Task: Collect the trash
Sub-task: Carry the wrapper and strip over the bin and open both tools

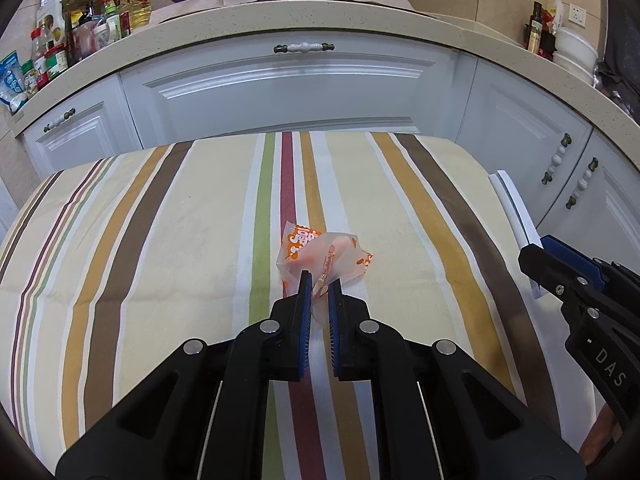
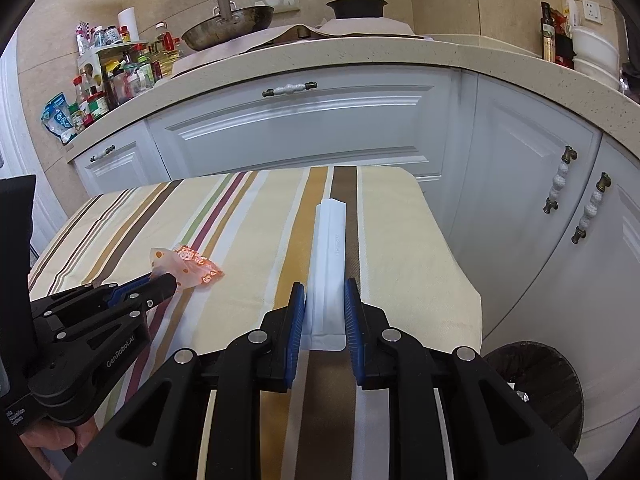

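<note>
Left wrist view: your left claw (image 1: 319,282) pinches the orange wrapper (image 1: 324,258) at centre frame, over the striped worktop (image 1: 160,240).

Right wrist view: your right claw (image 2: 324,292) clamps the white packet (image 2: 329,264) — long axis pointing away up-frame. The bin (image 2: 536,384) sits lower right — nearer this claw.

On the table (image 2: 400,240): wrapper (image 1: 320,256) toward the left, pinched at its near end between the left gripper (image 1: 319,286) tips; flat packet (image 2: 330,264) toward the right, lengthwise between the right gripper (image 2: 324,300) jaws. Behind the table — cabinets (image 1: 288,96) under a counter (image 1: 320,20). Down at the right, beside the table — a bin (image 2: 536,384).
</note>
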`<state>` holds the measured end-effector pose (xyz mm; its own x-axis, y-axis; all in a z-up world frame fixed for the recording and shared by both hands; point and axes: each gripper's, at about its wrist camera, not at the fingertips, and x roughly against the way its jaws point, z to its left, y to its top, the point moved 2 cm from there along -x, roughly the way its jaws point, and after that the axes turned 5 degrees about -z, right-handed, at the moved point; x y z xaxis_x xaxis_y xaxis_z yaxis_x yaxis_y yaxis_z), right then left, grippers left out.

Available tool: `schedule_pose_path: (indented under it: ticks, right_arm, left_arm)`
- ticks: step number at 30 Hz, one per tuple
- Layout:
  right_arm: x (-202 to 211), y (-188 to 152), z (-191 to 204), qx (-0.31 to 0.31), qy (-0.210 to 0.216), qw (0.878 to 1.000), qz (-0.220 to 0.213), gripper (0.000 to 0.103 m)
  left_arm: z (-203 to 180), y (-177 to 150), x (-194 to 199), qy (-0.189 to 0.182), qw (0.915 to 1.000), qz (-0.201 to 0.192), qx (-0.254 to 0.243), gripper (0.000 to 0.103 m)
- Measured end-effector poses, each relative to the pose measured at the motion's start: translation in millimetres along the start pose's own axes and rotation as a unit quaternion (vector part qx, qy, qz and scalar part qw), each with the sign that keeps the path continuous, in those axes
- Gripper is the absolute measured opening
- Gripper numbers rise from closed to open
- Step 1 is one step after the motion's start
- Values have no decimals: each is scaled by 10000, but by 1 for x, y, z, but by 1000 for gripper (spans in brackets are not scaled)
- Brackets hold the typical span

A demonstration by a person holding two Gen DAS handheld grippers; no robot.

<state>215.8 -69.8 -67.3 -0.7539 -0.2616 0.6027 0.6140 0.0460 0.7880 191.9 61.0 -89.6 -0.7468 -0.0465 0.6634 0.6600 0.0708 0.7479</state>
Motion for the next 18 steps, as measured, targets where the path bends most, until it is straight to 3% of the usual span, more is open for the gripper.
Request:
schedule_pose_path:
  ticks: [18]
  right_arm:
    - [61, -37, 27, 153, -102, 9997, -150, 21]
  left_arm:
    - [8, -38, 87, -146, 9991, -383, -46, 8]
